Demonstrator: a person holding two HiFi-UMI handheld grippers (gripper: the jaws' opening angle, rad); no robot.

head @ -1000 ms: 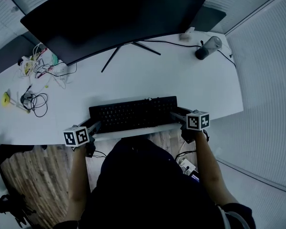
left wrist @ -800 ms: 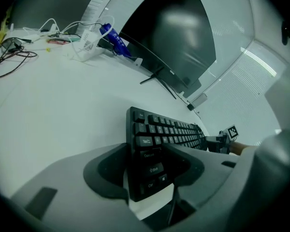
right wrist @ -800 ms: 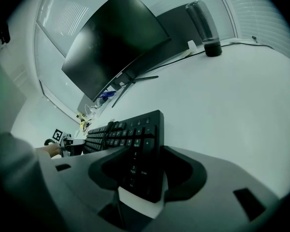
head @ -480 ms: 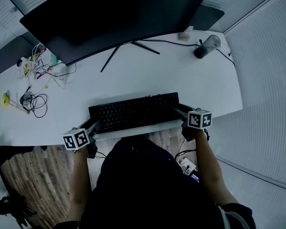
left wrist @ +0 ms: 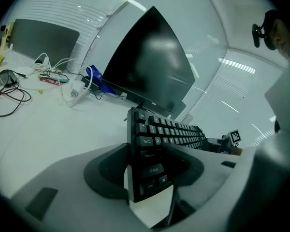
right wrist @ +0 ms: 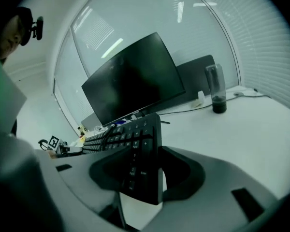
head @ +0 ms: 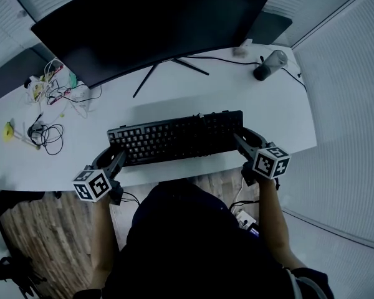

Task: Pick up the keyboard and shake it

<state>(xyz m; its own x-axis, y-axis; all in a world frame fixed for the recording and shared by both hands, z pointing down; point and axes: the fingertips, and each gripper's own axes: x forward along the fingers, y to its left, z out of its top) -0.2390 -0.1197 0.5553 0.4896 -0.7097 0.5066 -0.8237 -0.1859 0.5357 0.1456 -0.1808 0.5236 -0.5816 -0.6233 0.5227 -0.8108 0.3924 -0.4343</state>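
The black keyboard (head: 174,139) hangs level just above the white desk (head: 262,114), near its front edge. My left gripper (head: 115,156) grips its left end, the right gripper (head: 240,139) its right end. In the left gripper view the keyboard's end (left wrist: 152,153) stands on edge between the two jaws of the left gripper (left wrist: 147,178), pads pressed on both faces. The right gripper view shows the number-pad end (right wrist: 137,149) clamped the same way by the right gripper (right wrist: 140,170), whose jaws are still closing on it.
A large dark monitor (head: 143,23) on a thin-legged stand (head: 168,64) fills the back of the desk. A dark tumbler (head: 268,63) with a cable stands back right. Tangled cables and small items (head: 43,129) lie at the left. A person's torso is below the desk edge.
Both grippers closed onto the keyboard's ends. The keyboard rose off the desk and now sits higher and farther from the front edge, with both grippers moved up with it.
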